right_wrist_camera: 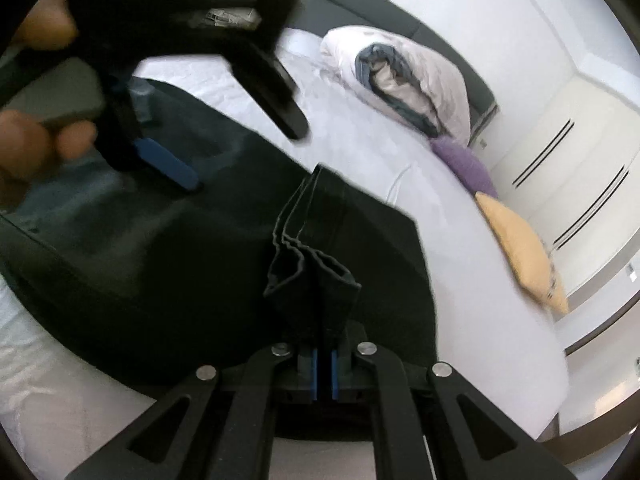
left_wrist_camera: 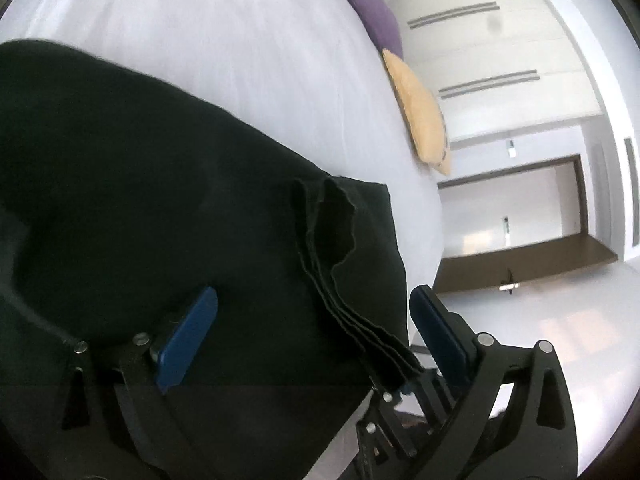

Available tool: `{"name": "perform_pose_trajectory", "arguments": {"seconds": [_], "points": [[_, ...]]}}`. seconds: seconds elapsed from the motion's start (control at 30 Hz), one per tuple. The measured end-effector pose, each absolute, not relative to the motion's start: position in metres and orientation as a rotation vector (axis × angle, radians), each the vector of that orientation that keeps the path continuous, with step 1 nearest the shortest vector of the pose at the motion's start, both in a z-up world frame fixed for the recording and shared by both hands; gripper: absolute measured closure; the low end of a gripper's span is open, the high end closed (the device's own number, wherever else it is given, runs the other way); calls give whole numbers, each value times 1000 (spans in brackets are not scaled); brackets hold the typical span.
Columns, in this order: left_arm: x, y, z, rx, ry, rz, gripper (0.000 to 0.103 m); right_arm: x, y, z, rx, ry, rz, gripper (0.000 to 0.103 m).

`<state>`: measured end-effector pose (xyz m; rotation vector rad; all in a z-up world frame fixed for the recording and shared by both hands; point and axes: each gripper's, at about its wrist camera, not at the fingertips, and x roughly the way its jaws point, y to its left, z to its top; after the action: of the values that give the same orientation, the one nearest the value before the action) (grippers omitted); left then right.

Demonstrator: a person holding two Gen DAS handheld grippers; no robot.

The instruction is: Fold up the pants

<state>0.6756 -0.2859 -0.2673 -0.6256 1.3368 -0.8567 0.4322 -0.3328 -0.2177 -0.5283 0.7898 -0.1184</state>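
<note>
Left wrist view: left gripper (left_wrist_camera: 312, 332) is hovering with jaws spread wide, nothing pinched; stacked hems (left_wrist_camera: 344, 280) are lying between the jaws but touching neither pad.
Right wrist view: right gripper (right_wrist_camera: 324, 368) is clamping the hem stack, jaws nearly together on the cloth.
Pants: black pants (left_wrist_camera: 140, 200) are lying on the white bed (left_wrist_camera: 240, 60), bulk spreading ahead of and left of the left jaws; the layered leg ends are sitting on top near the right edge.
Hand: person's hand (right_wrist_camera: 36, 136) is gripping the left tool at upper left of the right jaws.
Progress: legs look doubled over already, hems laid onto the body; right side is not yet letting go, smoothing or another fold likely remaining.
Background: purple pillow (left_wrist_camera: 376, 20) and yellow pillow (left_wrist_camera: 420, 112) are sitting well beyond the jaws.
</note>
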Motion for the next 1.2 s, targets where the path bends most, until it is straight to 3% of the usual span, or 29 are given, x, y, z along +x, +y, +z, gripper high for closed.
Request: {"name": "perform_pose_trajectory", "arguments": {"seconds": [0.2, 0.3, 0.37, 0.43, 0.57, 0.87, 1.2], "points": [[672, -292, -268, -602, 1368, -854, 5, 423, -308, -206, -577, 749, -106, 98], [671, -291, -265, -607, 1357, -864, 11, 420, -295, -204, -585, 743, -91, 98], [671, -290, -264, -595, 1363, -875, 49, 418, -288, -204, -584, 741, -80, 98], [672, -288, -267, -552, 1389, -858, 76, 419, -283, -203, -587, 743, -75, 98], [673, -275, -265, -512, 1386, -843, 95, 419, -272, -201, -599, 742, -59, 98], [681, -236, -234, -358, 1319, -855, 97, 426, -237, -195, -633, 712, 13, 98], [687, -187, -252, -312, 1346, -787, 97, 438, -190, -223, -691, 748, 124, 98]]}}
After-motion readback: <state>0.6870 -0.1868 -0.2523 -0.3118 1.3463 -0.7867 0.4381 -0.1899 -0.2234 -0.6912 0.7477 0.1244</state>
